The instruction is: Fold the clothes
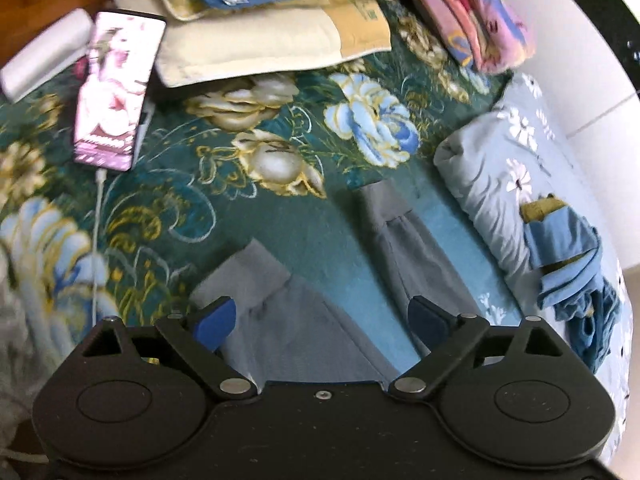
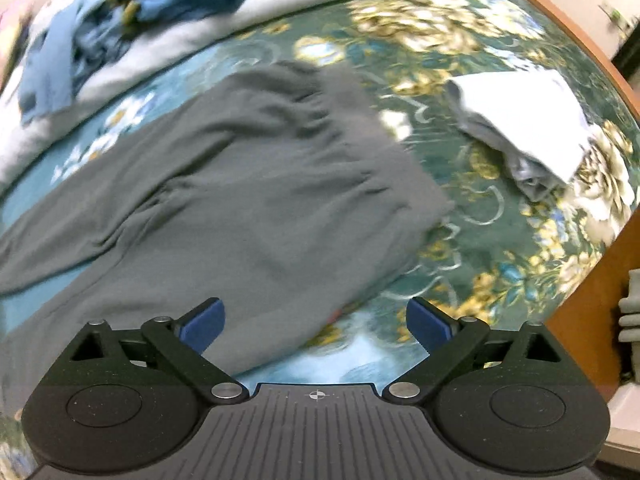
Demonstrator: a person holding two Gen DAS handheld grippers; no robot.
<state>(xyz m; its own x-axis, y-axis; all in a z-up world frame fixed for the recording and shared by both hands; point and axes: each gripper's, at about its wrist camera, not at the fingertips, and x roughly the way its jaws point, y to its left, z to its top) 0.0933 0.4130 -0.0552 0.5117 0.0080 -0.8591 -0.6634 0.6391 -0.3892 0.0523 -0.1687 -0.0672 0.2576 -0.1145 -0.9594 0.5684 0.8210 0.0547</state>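
Note:
Grey trousers lie flat on a green floral bedspread [image 1: 240,216]. In the left wrist view their two cuffed legs [image 1: 276,320] spread apart, and my left gripper [image 1: 320,322] is open just above the nearer leg. In the right wrist view the trousers' waist part [image 2: 256,184] lies spread out, and my right gripper [image 2: 316,322] is open above its near edge. Neither gripper holds anything.
A phone [image 1: 118,88] on a white cable, a white case [image 1: 44,54], pillows [image 1: 248,48] and folded pink cloth [image 1: 476,28] lie at the far side. A light blue quilt [image 1: 516,176] with blue clothes [image 1: 568,256] lies right. A folded white garment [image 2: 524,124] lies near the wooden bed edge [image 2: 580,40].

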